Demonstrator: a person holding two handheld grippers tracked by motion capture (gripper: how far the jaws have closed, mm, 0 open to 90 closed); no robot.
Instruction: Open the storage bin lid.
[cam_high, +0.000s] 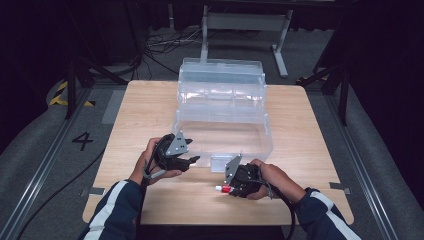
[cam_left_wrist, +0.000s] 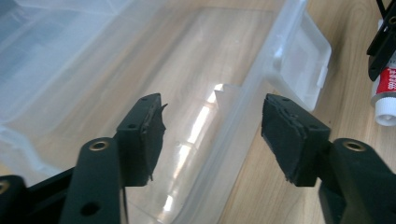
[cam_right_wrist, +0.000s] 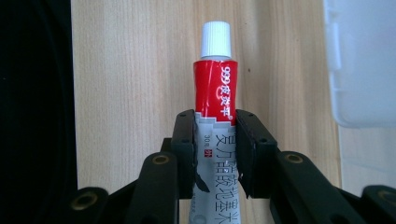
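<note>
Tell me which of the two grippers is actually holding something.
The right gripper: its jaws are clamped on a red-and-grey tube with a white cap. The left gripper stands open over the clear plastic box's front wall, gripping nothing.

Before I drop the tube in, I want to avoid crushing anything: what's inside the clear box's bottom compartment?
The clear box shows nothing in its bottom compartment, just wood grain through the floor. The stepped upper trays are too hazy to judge. The right gripper grips the tube.
</note>
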